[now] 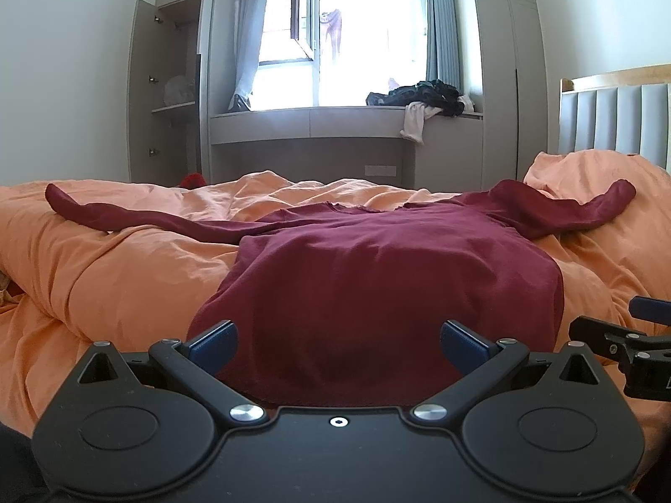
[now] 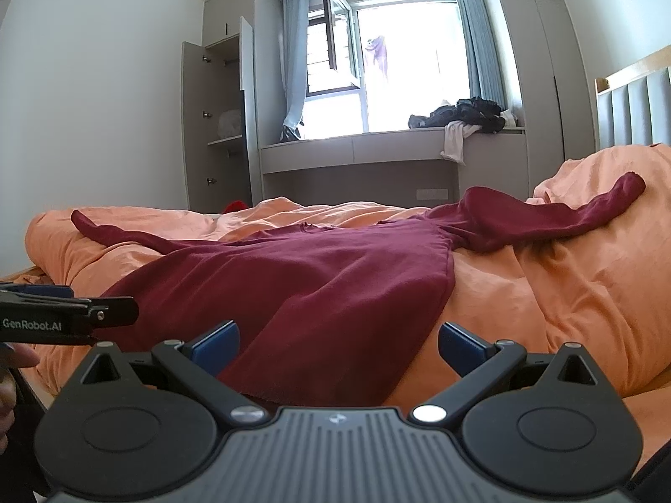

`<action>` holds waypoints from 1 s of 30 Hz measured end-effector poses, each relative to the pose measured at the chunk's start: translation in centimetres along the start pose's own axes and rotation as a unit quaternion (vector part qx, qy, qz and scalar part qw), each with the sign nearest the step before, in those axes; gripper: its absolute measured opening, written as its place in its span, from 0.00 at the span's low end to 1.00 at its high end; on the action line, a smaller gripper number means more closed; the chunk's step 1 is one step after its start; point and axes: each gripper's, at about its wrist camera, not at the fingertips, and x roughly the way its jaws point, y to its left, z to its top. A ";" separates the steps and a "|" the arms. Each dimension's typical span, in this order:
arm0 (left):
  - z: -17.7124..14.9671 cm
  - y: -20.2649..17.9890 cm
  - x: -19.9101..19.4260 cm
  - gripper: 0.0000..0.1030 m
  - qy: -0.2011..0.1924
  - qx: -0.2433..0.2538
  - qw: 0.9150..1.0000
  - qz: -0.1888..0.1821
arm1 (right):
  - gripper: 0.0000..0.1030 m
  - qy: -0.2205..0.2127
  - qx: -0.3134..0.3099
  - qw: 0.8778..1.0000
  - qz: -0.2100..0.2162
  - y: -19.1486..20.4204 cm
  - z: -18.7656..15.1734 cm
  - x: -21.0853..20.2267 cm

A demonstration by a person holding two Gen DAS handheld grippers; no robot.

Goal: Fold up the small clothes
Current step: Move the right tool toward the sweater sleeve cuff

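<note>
An orange duvet (image 1: 105, 276) covers the bed from edge to edge, rumpled into ridges toward the far side and rising to a pillowed hump at the headboard end on the right. Spread flat across its middle lies a dark red long-sleeved top (image 1: 377, 276), hem at the near edge of the bed, neckline toward the far edge, one sleeve (image 1: 126, 213) stretched out to the left and the other sleeve (image 2: 566, 213) reaching up the hump on the right. Beyond the bed, a heap of dark and white clothes (image 1: 427, 96) sits on the window ledge, well apart from the work.

The left gripper (image 1: 337, 341) hovers just over the hem near its middle, jaws spread wide and holding nothing. The right gripper (image 2: 337, 341) hangs over the hem's right corner, where red cloth meets orange bedding, likewise fully parted and empty. In the right wrist view, part of a hand (image 2: 14, 362) shows at the left edge beside the other tool.

The garment appears laid out and smoothed but not yet folded, so the task looks to be at its opening step: the first fold has not begun. The next move probably calls for each gripper to go out to a sleeve or a side edge, pinch only the red fabric without catching the soft duvet beneath, and carry it inward across the body. The uneven bedding may make a clean crease harder to keep
</note>
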 end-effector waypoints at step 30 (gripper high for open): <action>8.7 -4.1 11.6 1.00 0.034 0.049 0.998 0.015 | 1.00 0.106 -0.004 0.984 -0.141 -7.0 7.1 8.2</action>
